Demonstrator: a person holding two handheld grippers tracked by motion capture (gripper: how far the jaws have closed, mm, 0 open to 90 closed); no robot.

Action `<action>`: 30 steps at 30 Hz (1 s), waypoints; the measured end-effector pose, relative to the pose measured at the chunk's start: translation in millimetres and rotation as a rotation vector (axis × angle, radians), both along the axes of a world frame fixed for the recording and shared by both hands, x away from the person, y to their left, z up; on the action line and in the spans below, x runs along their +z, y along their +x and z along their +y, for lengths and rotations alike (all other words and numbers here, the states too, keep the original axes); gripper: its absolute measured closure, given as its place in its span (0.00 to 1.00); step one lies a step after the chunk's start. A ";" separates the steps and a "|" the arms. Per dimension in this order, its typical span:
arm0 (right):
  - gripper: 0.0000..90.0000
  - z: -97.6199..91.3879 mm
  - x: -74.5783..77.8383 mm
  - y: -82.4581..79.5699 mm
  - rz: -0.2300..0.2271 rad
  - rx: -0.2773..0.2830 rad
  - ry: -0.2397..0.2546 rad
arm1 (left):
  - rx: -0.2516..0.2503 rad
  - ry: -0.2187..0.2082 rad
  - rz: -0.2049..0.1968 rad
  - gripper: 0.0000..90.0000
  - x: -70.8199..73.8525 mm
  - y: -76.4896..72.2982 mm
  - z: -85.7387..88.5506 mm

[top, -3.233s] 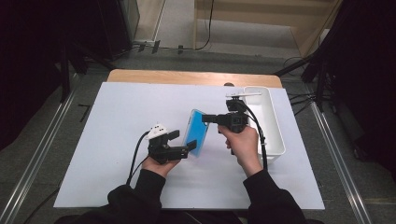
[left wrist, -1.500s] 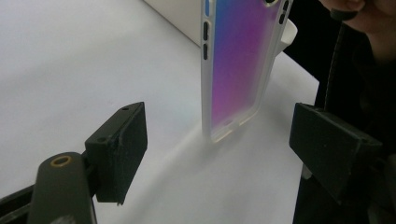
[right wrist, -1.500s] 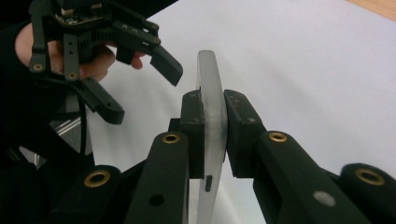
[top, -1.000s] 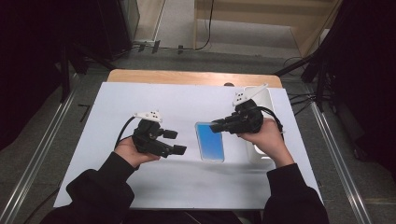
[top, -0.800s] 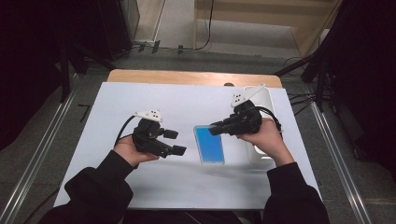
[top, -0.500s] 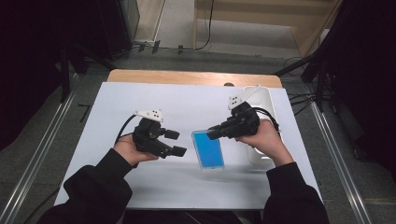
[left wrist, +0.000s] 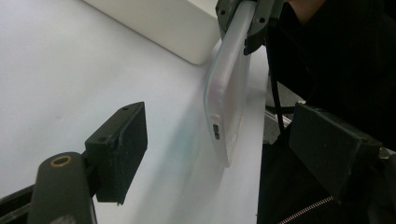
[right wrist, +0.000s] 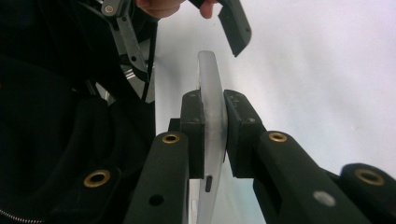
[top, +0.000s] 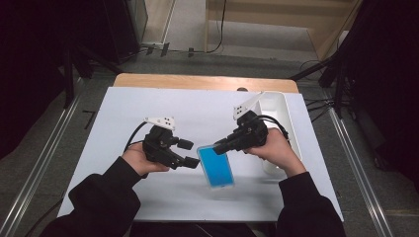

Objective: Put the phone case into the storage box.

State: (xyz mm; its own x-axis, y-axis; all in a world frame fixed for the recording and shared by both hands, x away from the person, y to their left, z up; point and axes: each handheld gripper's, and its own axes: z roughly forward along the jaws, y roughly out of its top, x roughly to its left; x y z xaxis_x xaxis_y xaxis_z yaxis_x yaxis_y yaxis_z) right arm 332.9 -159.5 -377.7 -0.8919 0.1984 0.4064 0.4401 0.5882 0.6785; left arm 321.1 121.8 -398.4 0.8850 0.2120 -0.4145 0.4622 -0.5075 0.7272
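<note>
- The phone case (top: 216, 166) is showing a bright blue face (its rim is looking frosted, milky white).
- Both grippers, left (top: 190, 153) and right (top: 219, 146), are showing plain black.
- The bin (top: 279, 106) is appearing white.
- The table (top: 197, 106) is looking pale white, with a tan wooden far edge.

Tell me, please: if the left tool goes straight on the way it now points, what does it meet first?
Probably the blue phone, clamped in the right tool. The left tool stands open with the phone's edge just ahead; depth is uncertain.
</note>
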 end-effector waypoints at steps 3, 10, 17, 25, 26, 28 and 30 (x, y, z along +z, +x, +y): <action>0.86 4.0 -1.6 -1.1 0.007 0.018 -0.007 | -0.010 0.009 0.005 0.21 -0.8 -0.2 -1.7; 0.86 11.6 -4.1 -2.5 -0.010 0.058 -0.019 | -0.013 0.022 -0.002 0.25 -2.6 -2.2 -5.6; 0.86 15.0 -5.2 -3.4 0.004 0.078 -0.010 | -0.031 0.024 0.004 0.33 -4.3 -3.0 -7.7; 0.86 18.5 -7.2 -3.7 0.035 0.098 -0.014 | -0.046 0.020 0.015 0.48 -6.4 -4.0 -9.3; 0.86 19.2 -7.4 -3.9 0.039 0.097 -0.018 | -0.047 0.020 0.018 0.51 -6.4 -4.3 -9.5; 0.86 20.2 -7.9 -4.2 0.035 0.099 -0.024 | -0.062 0.031 0.019 0.55 -6.5 -5.0 -10.2; 0.86 20.7 -8.0 -4.3 0.044 0.102 -0.026 | -0.063 0.034 0.023 0.59 -7.1 -5.6 -11.2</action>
